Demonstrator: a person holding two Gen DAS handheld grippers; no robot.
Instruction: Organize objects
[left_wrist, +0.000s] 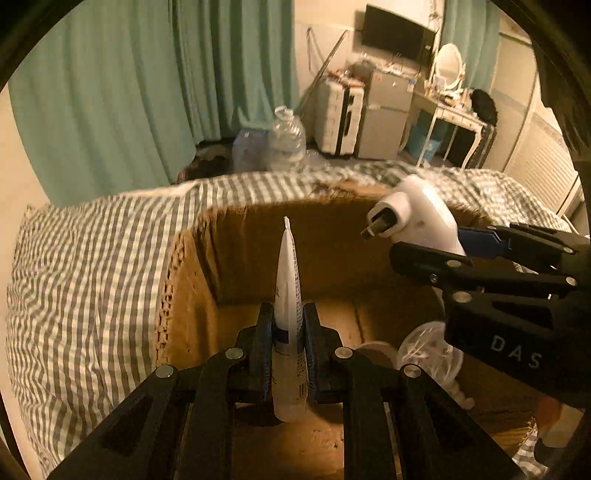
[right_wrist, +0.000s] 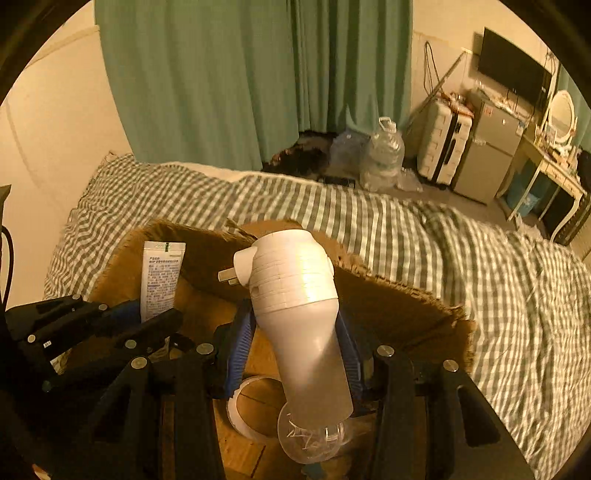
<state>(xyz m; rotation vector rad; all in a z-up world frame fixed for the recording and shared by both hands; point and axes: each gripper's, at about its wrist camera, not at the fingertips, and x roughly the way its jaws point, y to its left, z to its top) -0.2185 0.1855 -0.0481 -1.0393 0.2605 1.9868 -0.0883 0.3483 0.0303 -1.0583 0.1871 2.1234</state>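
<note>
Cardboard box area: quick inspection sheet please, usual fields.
Surface: cardboard box open, on checked bedding.
Job's things: white tube and white plug-in device, both held over the box; tape roll inside.
Clutter: nothing seen on the bedding.
Grippers: left gripper shut on tube; right gripper shut on device.
Cables: nothing seen near the box.
Surroundings: green curtains, water jugs, suitcase.

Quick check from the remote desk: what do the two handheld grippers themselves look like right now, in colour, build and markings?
Both are matte black plastic linkages with silver round pivot pins. The left gripper has black ribbed fingers. The right gripper has blue ribbed pads, and white "DAS" lettering on its body. No sleeves or hands are visible.
</note>
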